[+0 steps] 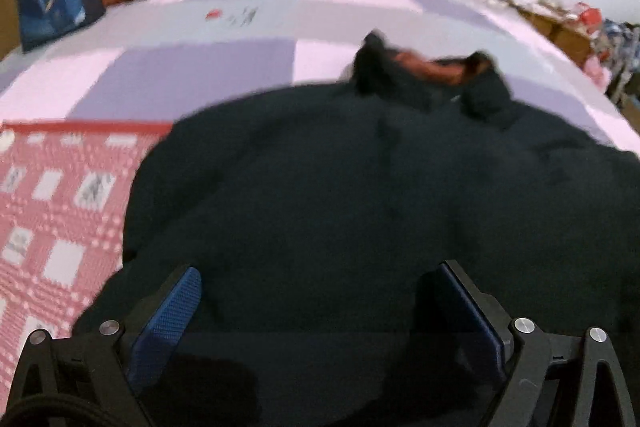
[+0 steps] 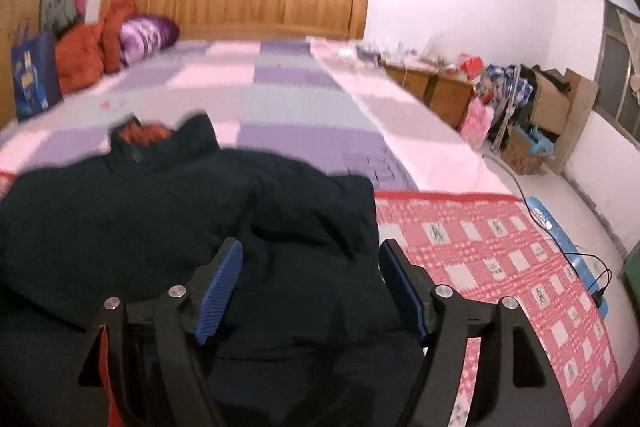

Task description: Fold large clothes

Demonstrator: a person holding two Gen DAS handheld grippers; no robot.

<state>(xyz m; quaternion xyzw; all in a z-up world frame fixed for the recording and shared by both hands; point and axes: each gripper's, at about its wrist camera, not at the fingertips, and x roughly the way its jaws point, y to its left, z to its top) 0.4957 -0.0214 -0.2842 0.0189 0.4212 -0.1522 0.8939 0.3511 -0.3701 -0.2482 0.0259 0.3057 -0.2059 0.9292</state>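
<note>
the dark jacket [image 1: 360, 179] is lying spread on the bed [image 1: 224, 27], collar at the far end, its sides overlapping the red checked blanket [image 2: 500, 251]. the left hand-held gripper [image 1: 320, 311] is hanging released above the near hem, grasping nothing. the right hand-held gripper [image 2: 310, 279] is likewise standing wide, empty, over the jacket's right edge.

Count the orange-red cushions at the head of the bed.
2. One orange-red cushion leans beside the blue bag at the bed's left edge; the second cushion stands just right of it, against the purple pillow. More may be hidden behind them.
</note>
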